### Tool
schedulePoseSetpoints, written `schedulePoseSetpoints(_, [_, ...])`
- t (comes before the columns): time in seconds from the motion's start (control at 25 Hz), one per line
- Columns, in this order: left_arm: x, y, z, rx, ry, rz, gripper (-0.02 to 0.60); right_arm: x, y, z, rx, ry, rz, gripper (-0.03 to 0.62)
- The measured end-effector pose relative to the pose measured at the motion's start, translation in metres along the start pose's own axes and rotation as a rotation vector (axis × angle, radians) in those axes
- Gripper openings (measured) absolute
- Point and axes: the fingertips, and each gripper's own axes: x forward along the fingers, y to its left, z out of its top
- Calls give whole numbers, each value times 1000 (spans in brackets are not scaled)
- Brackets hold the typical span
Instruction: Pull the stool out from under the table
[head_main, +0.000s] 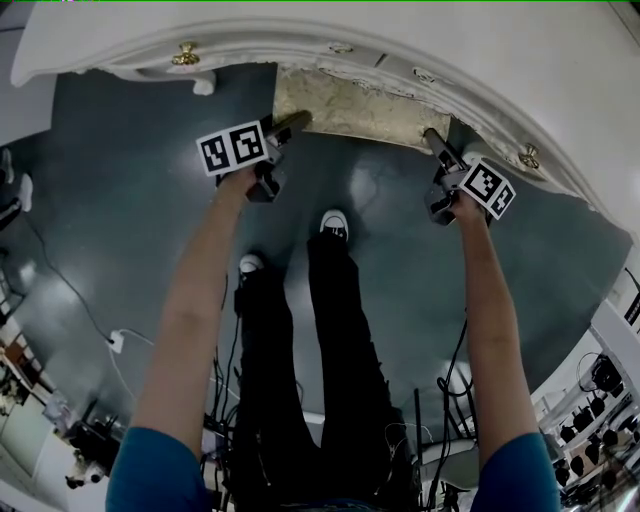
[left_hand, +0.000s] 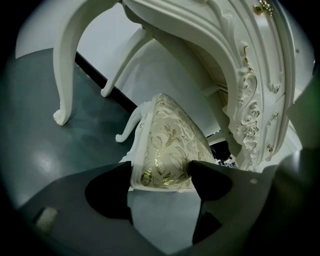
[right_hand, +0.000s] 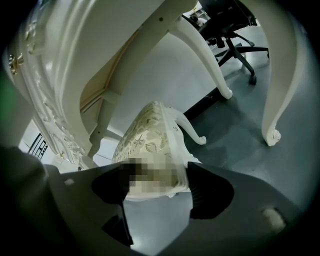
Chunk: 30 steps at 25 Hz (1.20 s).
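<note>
The stool (head_main: 345, 105) has a cream seat with a gold leaf pattern and white curved legs. It stands mostly under the white ornate table (head_main: 400, 40), with only its front edge showing in the head view. My left gripper (head_main: 295, 120) is at the seat's front left corner and my right gripper (head_main: 432, 138) at its front right corner. In the left gripper view the stool (left_hand: 170, 145) corner fills the gap of the left gripper (left_hand: 161, 182), both pads against it. In the right gripper view the stool (right_hand: 150, 130) sits the same way in the right gripper (right_hand: 156, 187).
White curved table legs (left_hand: 65, 65) stand on the dark grey floor either side of the stool. A black office chair (right_hand: 232, 35) is beyond the table. The person's feet (head_main: 335, 222) are just behind the grippers. Cables (head_main: 110, 340) trail on the floor at the left.
</note>
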Motion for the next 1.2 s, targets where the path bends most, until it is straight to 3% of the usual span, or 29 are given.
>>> schedulePoseSetpoints(0.52, [-33,8,-48,-7,27,6,390,-31,-5,-50,8,28,-1,331])
schedulePoseSetpoints(1.2, [-105,33,-139,-13,132,7,390,-90,-10,-164,46,85,-25,328])
